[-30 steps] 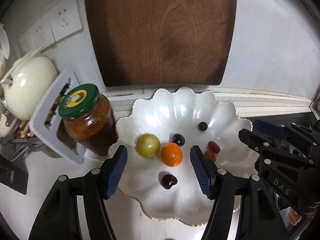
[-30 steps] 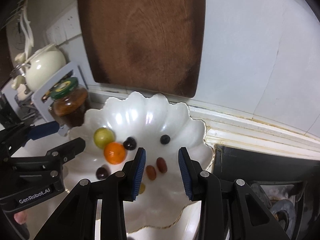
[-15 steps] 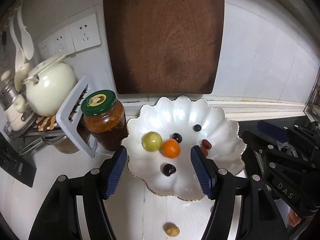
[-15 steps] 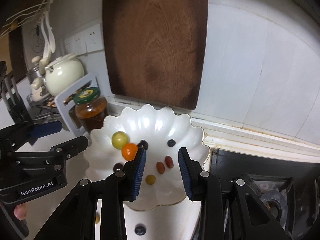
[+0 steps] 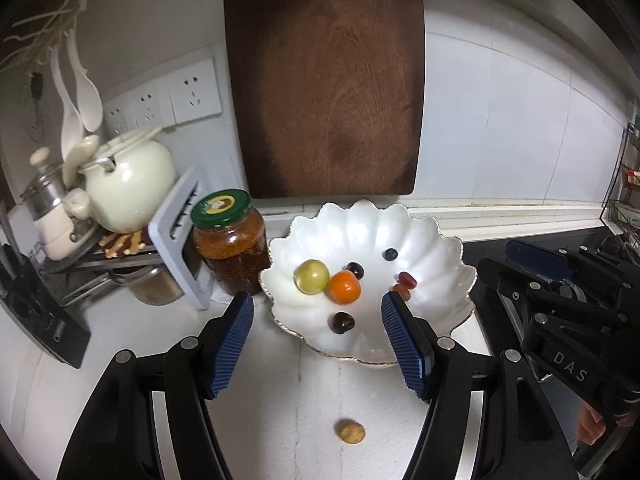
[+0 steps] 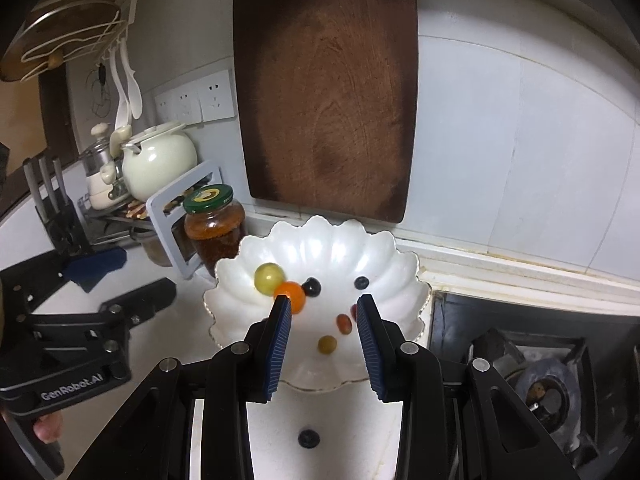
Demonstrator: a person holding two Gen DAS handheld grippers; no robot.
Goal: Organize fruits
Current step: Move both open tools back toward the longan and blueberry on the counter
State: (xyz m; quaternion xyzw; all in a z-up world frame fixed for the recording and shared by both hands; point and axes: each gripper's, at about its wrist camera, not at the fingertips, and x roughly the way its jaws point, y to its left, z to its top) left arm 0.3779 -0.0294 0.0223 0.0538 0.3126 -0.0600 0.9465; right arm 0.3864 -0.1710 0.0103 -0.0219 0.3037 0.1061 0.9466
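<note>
Both grippers have drawn back and up from the scalloped white bowl since a second ago, so the bowl now sits farther off and more of the white counter shows in front of it. Left gripper hangs with its blue pads standing apart and nothing between them; right gripper likewise has a gap between its pads, narrower than the left's, and grips nothing. Inside the bowl lie a yellow-green fruit touching an orange fruit on its right, a dark cherry just behind the orange one, another dark cherry nearer the front, a blueberry toward the far right, and two small red fruits at the right side. From the right wrist view a small yellow-green grape also lies in the near part of the bowl. Two pieces sit outside it on the counter: a tan round fruit near the left gripper, and a dark blueberry below the right gripper. Left of the bowl, just beside its rim, stands a glass jar with a green lid; a wooden cutting board leans on the far wall.
</note>
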